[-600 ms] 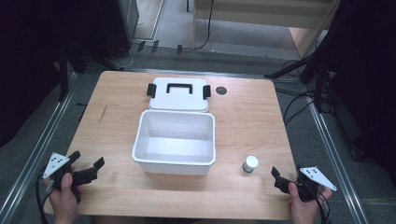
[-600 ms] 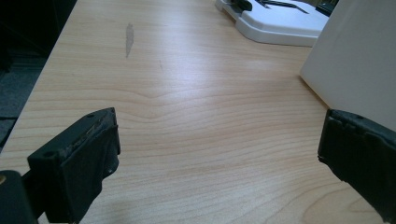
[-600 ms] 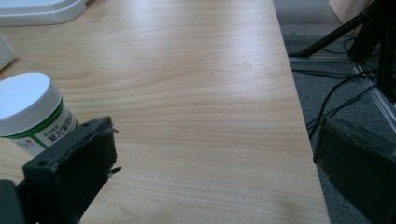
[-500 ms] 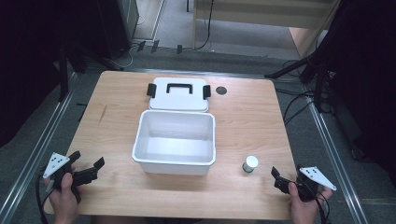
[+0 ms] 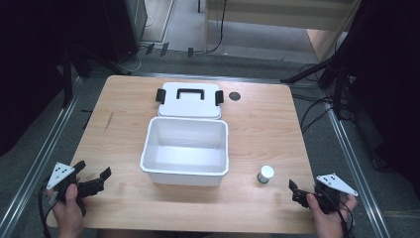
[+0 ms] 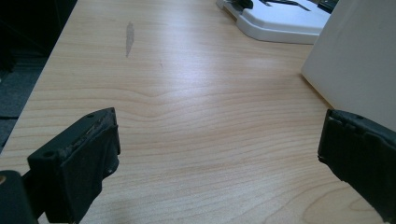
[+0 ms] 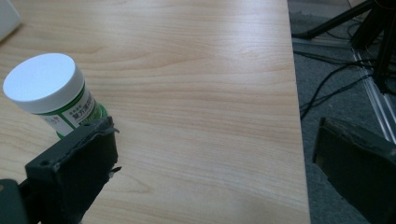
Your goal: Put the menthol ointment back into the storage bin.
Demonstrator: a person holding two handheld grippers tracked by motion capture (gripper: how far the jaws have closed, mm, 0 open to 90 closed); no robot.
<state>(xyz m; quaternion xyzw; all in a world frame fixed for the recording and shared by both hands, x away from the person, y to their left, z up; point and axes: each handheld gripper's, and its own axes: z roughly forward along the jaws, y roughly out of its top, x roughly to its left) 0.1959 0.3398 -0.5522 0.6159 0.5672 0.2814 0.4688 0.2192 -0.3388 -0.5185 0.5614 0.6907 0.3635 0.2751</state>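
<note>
The small white-capped bottle (image 5: 266, 174) stands upright on the wooden table (image 5: 257, 119), just right of the open white box (image 5: 185, 151) and near the table's front edge; in the right gripper view we see the bottle (image 7: 51, 95) with its green label just beyond our left-hand jaw, off to one side and not between the jaws; our right gripper (image 5: 298, 191) rests at the front right corner with its jaws spread wide and nothing in them, so we judge the step in hand to be the reach for the bottle; to do it well we should swing the gripper toward the bottle until its body sits centred between the jaws, come in low enough to take it on the label below the cap, and close gently so it does not tip; our left gripper (image 5: 91, 184) waits at the front left, jaws likewise apart and empty; the lid (image 5: 189, 100) lies flat behind the box.
</note>
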